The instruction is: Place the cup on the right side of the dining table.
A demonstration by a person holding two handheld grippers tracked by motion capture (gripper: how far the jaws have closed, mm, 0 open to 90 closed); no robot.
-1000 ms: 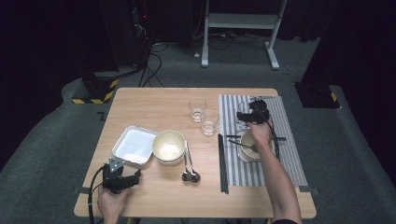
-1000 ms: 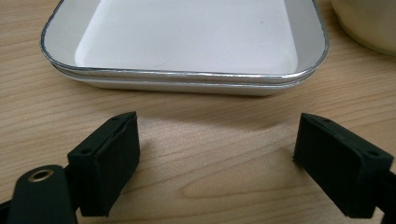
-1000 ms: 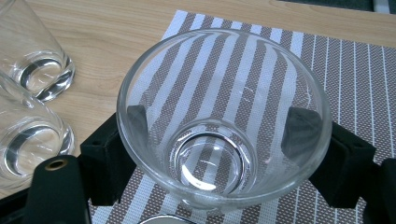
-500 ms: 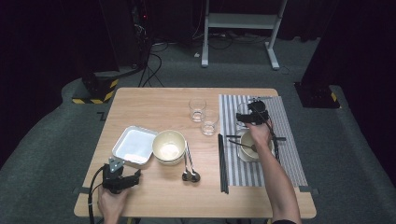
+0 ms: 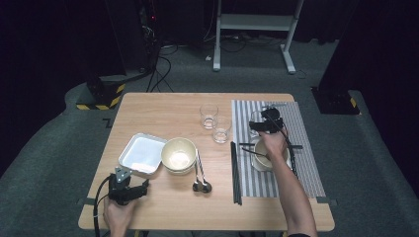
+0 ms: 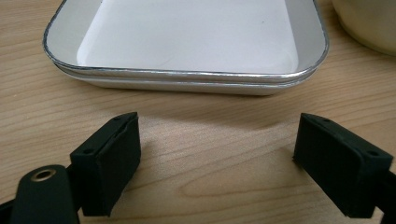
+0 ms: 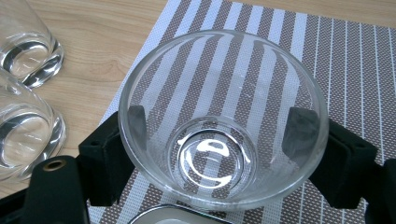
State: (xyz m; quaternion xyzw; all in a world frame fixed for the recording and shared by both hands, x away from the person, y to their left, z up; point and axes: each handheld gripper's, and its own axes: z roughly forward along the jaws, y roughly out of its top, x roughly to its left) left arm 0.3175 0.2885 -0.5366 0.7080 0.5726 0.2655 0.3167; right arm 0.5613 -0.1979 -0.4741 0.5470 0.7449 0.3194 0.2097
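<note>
My right gripper (image 5: 263, 125) is shut on a clear drinking glass (image 5: 256, 118) that stands upright on the striped placemat (image 5: 309, 163). In the right gripper view the glass (image 7: 219, 84) sits between the two black jaws of the right gripper (image 7: 219, 140), one pad pressed against each side wall. Near the table's front left corner, my left gripper (image 5: 129, 190) rests low and open. In the left gripper view nothing is between the jaws of the left gripper (image 6: 217, 158), which face the white tray (image 6: 187, 37) just ahead.
Two more glasses (image 5: 209, 115) (image 5: 222, 129) stand left of the placemat. A cream bowl (image 5: 269, 162) with black chopsticks (image 5: 272, 146) across it lies under my right hand. Another chopstick pair (image 5: 236, 173) lines the placemat's left edge. White tray (image 5: 141, 153), cream bowl (image 5: 179, 154) and two spoons (image 5: 199, 173) sit centre-left.
</note>
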